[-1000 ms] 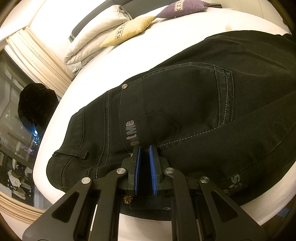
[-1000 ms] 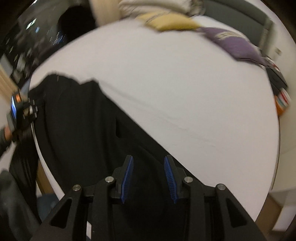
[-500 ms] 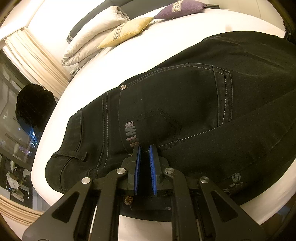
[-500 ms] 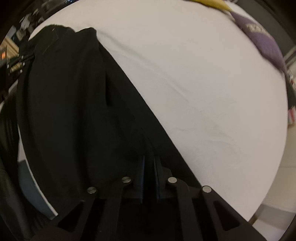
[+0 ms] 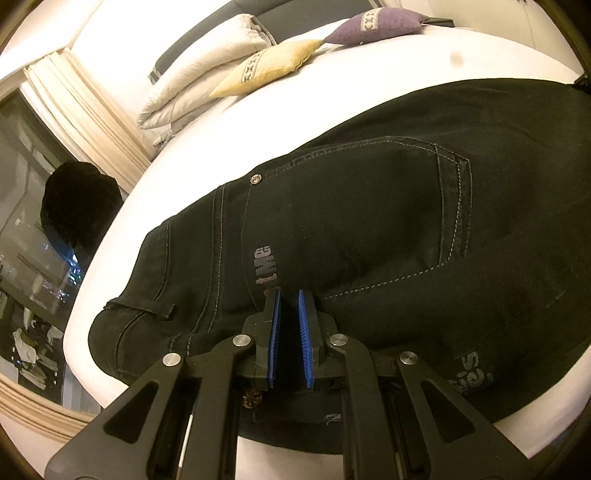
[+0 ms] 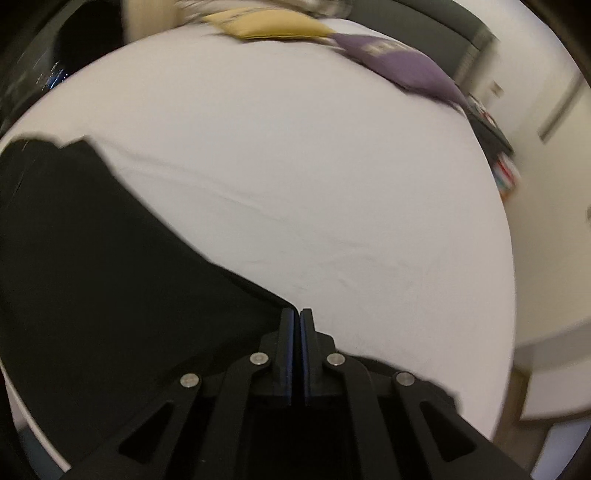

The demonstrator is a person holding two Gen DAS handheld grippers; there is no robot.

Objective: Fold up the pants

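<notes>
Black jeans lie flat on a white bed, back pocket up, waistband at the left. My left gripper is shut on the near edge of the jeans by the pocket's printed lettering, with dark cloth between its blue pads. In the right wrist view the leg part of the jeans runs from the left edge down to my right gripper. Its pads are pressed together on the leg's edge, and the cloth is drawn to a point at the tips. The white sheet spreads beyond.
White pillows, a yellow cushion and a purple cushion sit at the head of the bed. A cream curtain and a dark window are on the left. Small items crowd the bed's far right side.
My right gripper went from open above the leg to shut on its edge, dropping lower and tilting as it did. The left gripper kept its grip and place.
</notes>
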